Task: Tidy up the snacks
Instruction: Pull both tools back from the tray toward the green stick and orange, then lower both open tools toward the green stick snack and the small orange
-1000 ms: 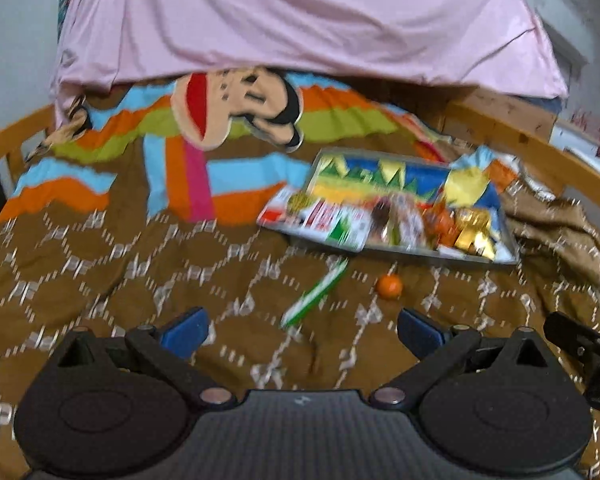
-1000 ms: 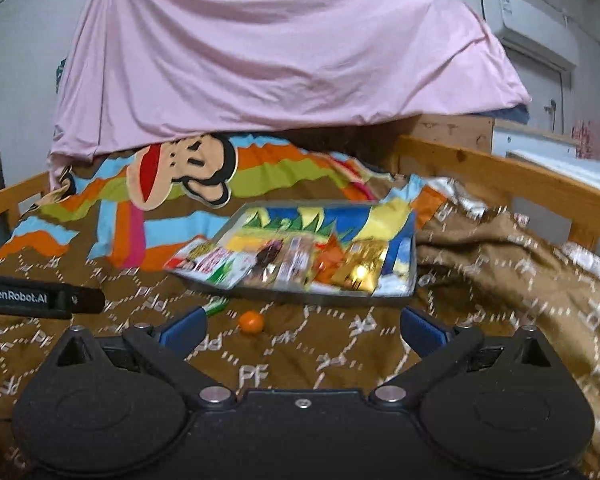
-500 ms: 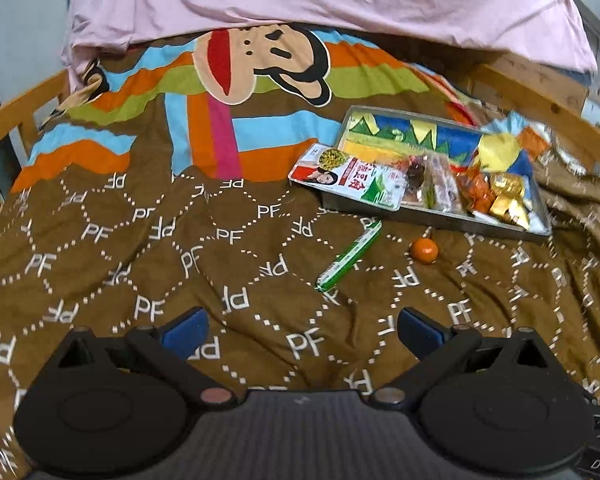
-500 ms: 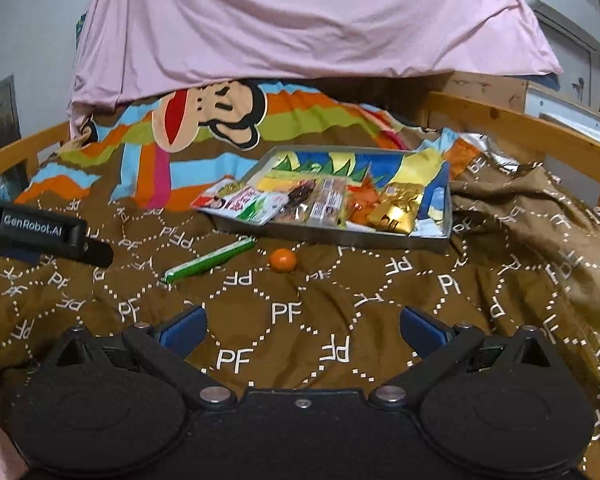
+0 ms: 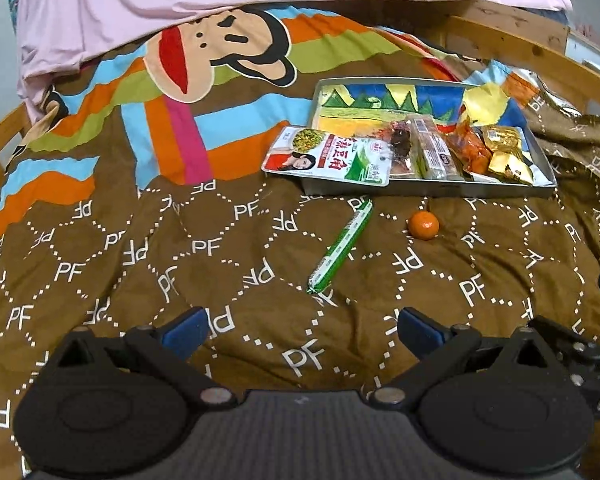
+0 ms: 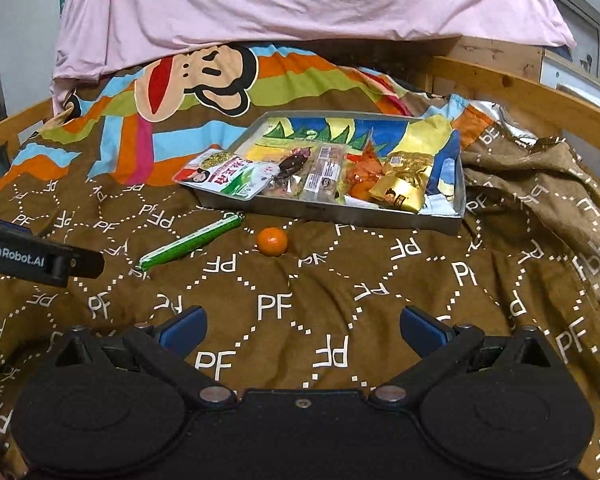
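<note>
Loose on brown quilt [image 5: 180, 240]: green stick packet [image 5: 340, 246], small orange [image 5: 423, 225], at tray's [image 5: 420, 191] six o'clock, presumably awaiting loading. Left gripper [image 5: 302, 330], right gripper [image 6: 302, 328]: jaws spread, empty.

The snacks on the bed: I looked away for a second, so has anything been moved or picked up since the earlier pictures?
Nothing was picked up or let go. Only the cameras shifted: both grippers tipped down toward the blanket. The left gripper and right gripper stay open and empty. The green stick and orange still lie before the tray.

Black grippers, blue fingers [image 6: 182, 330], "GenRobot.AI" marking.
</note>
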A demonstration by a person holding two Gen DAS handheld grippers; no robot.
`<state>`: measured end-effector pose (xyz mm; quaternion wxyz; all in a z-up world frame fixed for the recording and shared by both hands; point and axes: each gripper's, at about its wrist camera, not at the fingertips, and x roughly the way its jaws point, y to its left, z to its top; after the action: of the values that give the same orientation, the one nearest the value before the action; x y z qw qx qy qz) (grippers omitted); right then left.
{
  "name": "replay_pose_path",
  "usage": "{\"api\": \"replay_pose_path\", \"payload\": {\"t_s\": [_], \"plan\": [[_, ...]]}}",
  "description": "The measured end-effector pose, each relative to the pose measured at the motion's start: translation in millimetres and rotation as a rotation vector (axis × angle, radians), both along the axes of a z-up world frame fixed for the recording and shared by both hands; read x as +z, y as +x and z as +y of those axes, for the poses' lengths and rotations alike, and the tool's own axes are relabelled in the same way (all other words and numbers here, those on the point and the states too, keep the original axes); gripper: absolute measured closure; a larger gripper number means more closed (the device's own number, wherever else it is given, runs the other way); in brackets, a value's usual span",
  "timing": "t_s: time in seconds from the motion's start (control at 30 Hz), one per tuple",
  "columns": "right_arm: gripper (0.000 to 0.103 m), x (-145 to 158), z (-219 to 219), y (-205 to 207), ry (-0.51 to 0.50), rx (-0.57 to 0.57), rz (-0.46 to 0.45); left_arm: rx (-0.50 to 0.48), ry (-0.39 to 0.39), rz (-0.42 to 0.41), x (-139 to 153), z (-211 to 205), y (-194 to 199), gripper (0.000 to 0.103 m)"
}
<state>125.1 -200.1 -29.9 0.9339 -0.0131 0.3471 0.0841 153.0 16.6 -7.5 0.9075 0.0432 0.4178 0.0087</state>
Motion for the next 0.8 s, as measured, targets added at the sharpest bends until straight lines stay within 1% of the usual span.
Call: {"api": "replay_pose_path", "payload": {"t_s": [0.1, 0.3, 0.57, 0.8], "plan": [[0.001, -2, 2, 8, 0.0, -0.008, 0.013, 0.0, -0.008, 0.002, 1, 3, 1, 0.001], [0.001, -2, 7, 19, -0.012, 0.0, 0.008, 0.009, -0.031, 0.009, 3, 11, 8, 0.001], [0.001, -5, 9, 27, -0.019, -0.018, 0.029, 0.014, -0.049, 0.028, 0, 15, 9, 0.001], [0.001, -3, 10, 32, -0.02, -0.025, 0.013, 0.019, -0.053, 0.02, 0, 18, 12, 0.001]]}}
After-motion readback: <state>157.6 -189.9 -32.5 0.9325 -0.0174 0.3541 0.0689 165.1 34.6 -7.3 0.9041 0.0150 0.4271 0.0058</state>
